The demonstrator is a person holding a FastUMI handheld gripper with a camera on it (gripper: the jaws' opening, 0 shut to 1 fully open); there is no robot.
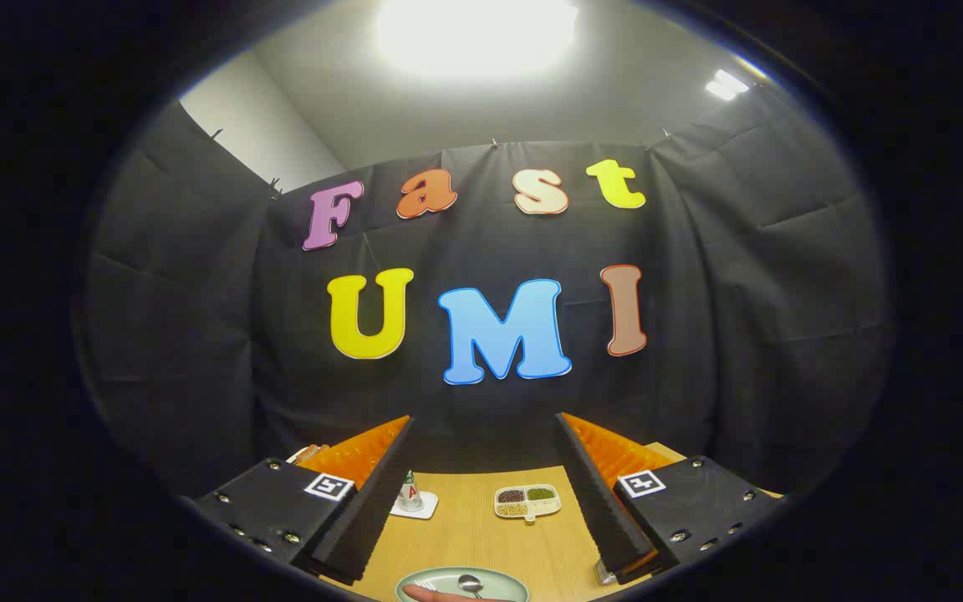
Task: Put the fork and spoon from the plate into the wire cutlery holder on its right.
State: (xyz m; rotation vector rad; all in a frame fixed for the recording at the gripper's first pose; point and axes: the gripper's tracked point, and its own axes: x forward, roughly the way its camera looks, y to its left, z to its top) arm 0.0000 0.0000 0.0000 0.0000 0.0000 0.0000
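My gripper point(486, 435) is held high above the wooden table, open, with a wide gap and nothing between its fingers. Far below, between the fingers, lies a pale green plate point(498, 579) near the table's front. On it rest a spoon point(471, 584) and a fork point(425, 584), both small and partly cut off. Something pinkish point(435, 594) overlaps the plate's near rim; I cannot tell what it is. A bit of wire or metal point(604, 573) peeks out beside the right finger, right of the plate; it could be the cutlery holder.
On the wooden table point(473, 527) a small white divided dish point(527, 502) with several grains or spices sits beyond the plate. A small cone-shaped item on a white coaster point(411, 495) stands next to the left finger. The black cloth wall closes the back.
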